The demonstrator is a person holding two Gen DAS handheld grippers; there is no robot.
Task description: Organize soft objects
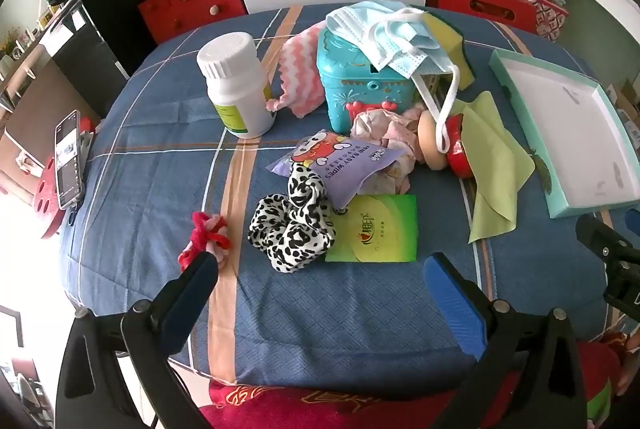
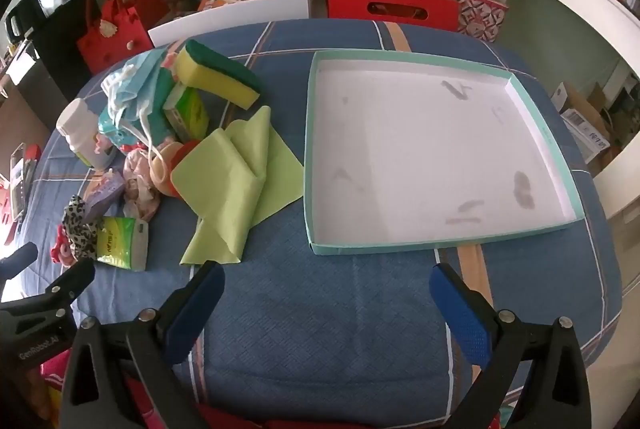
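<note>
Tools first, since they're closest: my left tool point(image 1: 320, 269) and right tool point(image 2: 326, 279) both hang over bare blue quilted cloth on the tabletop point(image 2: 320, 329), jaws spread wide, nothing between the ribbed blue pads. So I'd say we're at the very start, nothing sorted yet.

Just ahead of the left tool sits a black-and-white leopard-print fabric scrunchie point(image 1: 290, 229), floppy and bunched, touching a flat glossy green tissue packet point(image 1: 374, 229). Beside it lies a fuzzy red-and-pink yarn tie point(image 1: 206, 233). Behind those, a crinkly purple baby wipes pouch point(image 1: 344, 165) rests on a crumpled pink cloth point(image 1: 384, 133).

On the right side, a thin lime-green wiping cloth point(image 2: 236, 185) lies folded just beside the shallow teal-rimmed cardboard tray point(image 2: 440, 243), which looks empty, white inside, a bit smudged.

Farther back: a hard white plastic pill bottle point(image 1: 236, 85), a teal plastic box point(image 1: 360, 85) draped with pale blue face masks point(image 1: 380, 33), and a yellow-and-green sponge point(image 2: 218, 77).

Next move, my guess: drop the left tool onto the scrunchie, pinch the bunched part, carry it to the tray.
</note>
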